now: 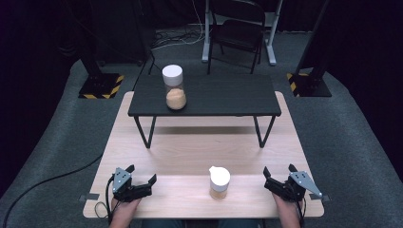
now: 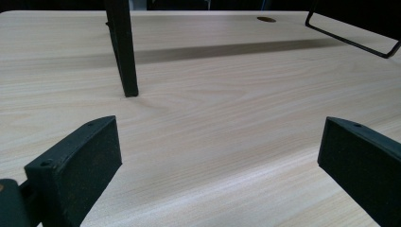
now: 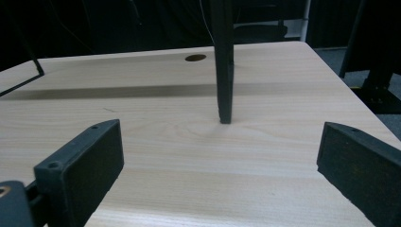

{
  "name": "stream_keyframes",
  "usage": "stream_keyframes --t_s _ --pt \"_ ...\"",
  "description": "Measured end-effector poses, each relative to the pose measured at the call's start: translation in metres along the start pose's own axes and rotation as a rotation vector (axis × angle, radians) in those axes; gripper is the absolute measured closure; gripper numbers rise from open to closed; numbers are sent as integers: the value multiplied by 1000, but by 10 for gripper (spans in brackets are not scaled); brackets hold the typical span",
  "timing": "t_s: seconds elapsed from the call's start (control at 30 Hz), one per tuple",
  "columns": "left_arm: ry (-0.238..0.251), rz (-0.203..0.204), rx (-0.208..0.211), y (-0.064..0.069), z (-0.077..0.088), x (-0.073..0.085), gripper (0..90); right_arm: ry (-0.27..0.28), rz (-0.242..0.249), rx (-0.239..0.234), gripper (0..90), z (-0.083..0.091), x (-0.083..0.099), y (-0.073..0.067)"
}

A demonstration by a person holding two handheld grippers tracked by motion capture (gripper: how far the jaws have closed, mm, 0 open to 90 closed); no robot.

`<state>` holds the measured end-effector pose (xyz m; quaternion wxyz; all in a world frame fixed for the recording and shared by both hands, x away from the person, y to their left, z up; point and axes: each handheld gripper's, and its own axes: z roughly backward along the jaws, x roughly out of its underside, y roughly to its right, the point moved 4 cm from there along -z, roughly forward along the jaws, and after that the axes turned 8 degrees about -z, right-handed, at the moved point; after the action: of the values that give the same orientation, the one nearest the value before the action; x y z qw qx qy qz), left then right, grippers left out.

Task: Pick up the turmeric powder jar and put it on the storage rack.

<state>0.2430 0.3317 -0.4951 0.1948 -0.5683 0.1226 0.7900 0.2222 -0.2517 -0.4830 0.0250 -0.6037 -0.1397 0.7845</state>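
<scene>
The left hand-held gripper rests low at the near edge of the tabletop, its jaws spread wide with nothing between them. In the left gripper view the same spread shows: bare wood lies between the two black pads, and straight ahead, a little to its left, stands one black leg of the raised shelf.

The right hand-held gripper sits at the near edge on the other side, its jaws also spread wide and holding nothing. In the right gripper view a black shelf leg stands directly ahead of it on the wood, with a small round hole in the tabletop beyond and to its left.

The small jar, white-capped and holding a tan powder, stands upright on the tabletop between the two grippers, nearer the right one and apart from both.

A taller jar, also white-capped with tan contents at its bottom, stands upright on the black shelf, well ahead of the left hand-held gripper and far from both.
</scene>
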Motion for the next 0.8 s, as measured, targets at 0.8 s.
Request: stream_keyframes --t_s 0.8 --pt "-13 2 -11 1 -2 -2 0 14 95 -64 7 29 -37 -33"
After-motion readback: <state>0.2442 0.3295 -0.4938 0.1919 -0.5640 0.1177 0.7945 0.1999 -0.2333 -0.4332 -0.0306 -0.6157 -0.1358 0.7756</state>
